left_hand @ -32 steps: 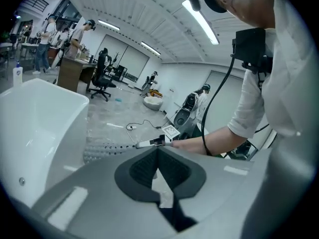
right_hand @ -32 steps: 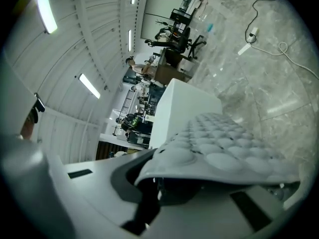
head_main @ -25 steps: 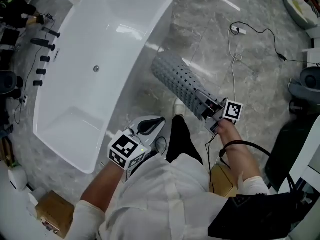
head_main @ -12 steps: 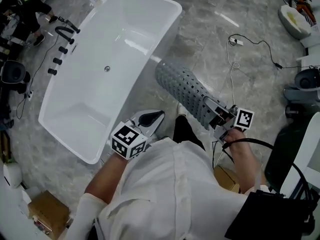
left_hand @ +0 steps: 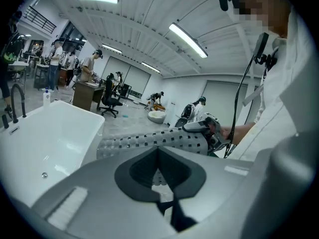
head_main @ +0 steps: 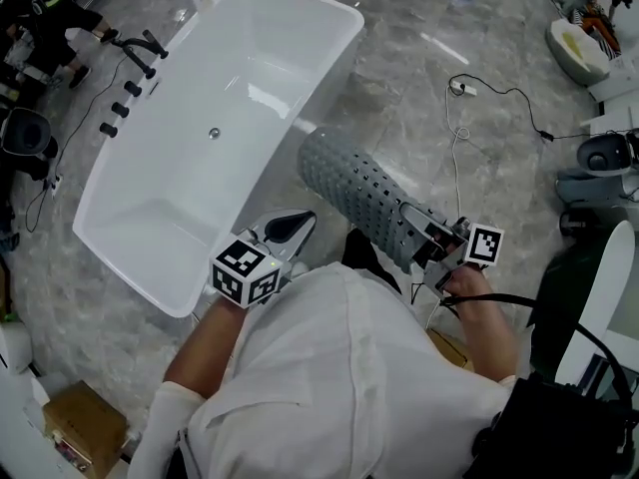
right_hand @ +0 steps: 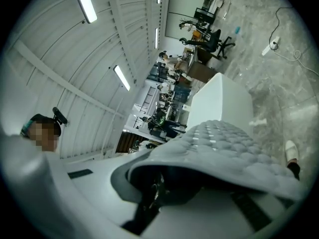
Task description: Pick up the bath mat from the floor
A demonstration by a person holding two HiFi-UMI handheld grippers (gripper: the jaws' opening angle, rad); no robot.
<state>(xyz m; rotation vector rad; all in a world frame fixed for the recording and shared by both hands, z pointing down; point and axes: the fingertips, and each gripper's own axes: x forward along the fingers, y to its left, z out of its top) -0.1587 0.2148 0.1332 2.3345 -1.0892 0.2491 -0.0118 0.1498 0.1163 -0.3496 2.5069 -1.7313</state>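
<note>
Hardly anything has shifted: the right gripper [head_main: 431, 250] stays clamped on one end of the bath mat [head_main: 354, 188], so the mat juts toward frame centre, apparently clear of the floor, beside the bathtub [head_main: 240, 98]. Lower left, the left gripper [head_main: 285, 230] is closed and empty.

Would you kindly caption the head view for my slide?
Right gripper shut on the grey perforated bath mat, held above the marble floor beside the white bathtub; left gripper empty.
</note>
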